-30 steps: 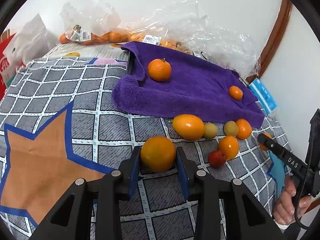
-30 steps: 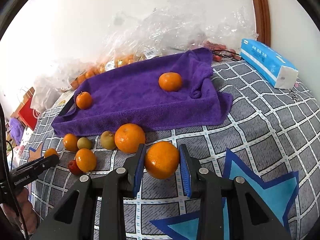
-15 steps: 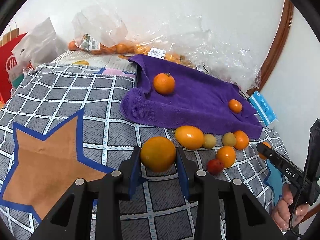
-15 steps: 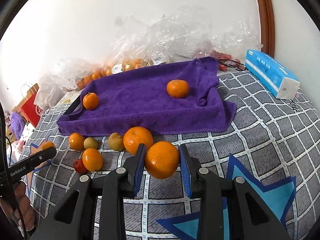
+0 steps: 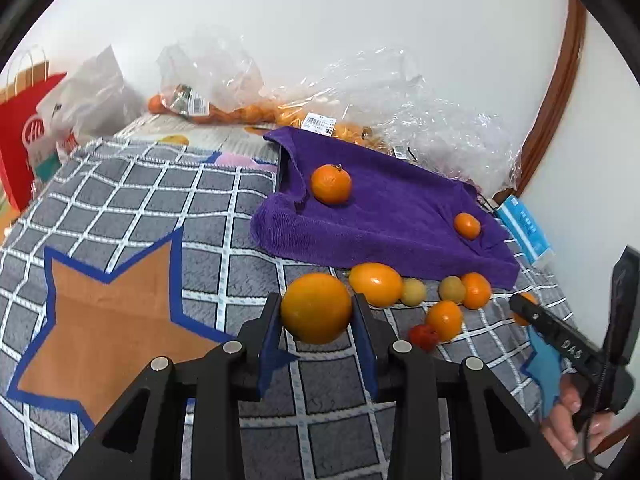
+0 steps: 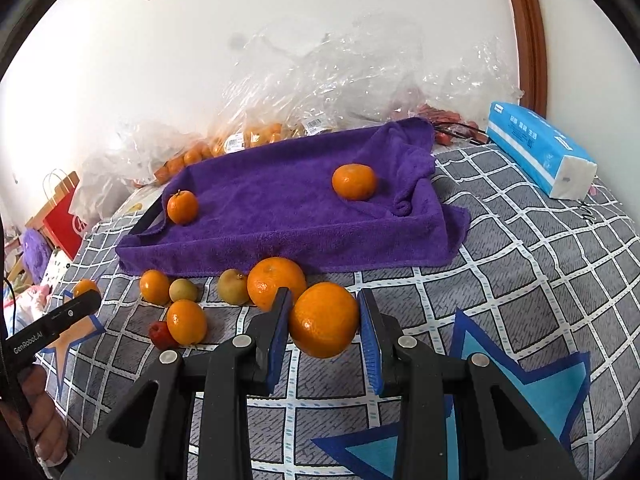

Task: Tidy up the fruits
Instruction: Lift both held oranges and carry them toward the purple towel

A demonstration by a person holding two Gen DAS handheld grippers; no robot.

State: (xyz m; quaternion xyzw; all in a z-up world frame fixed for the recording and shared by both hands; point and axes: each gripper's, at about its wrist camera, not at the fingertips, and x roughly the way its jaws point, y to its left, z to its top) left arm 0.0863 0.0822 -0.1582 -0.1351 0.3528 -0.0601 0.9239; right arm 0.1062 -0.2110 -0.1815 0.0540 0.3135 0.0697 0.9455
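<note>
My left gripper (image 5: 316,316) is shut on an orange (image 5: 316,308) and holds it above the checked rug. My right gripper (image 6: 324,328) is shut on another orange (image 6: 323,325), also lifted. A purple towel over a tray (image 5: 384,216) (image 6: 288,208) lies ahead with two small oranges on it (image 5: 331,184) (image 5: 467,225). Loose fruit lies in front of the towel: a large orange (image 6: 276,283), small oranges (image 6: 186,321), two greenish fruits (image 6: 233,286) and a small red fruit (image 6: 161,334).
Clear plastic bags of oranges (image 5: 248,112) lie along the back wall. A red paper bag (image 5: 24,136) stands at the far left. A blue tissue pack (image 6: 540,152) lies to the right of the towel. The grey checked rug (image 5: 132,208) has star patterns.
Both grippers have risen and pulled back with their oranges held, so the rug and the towel look lower and farther away.
</note>
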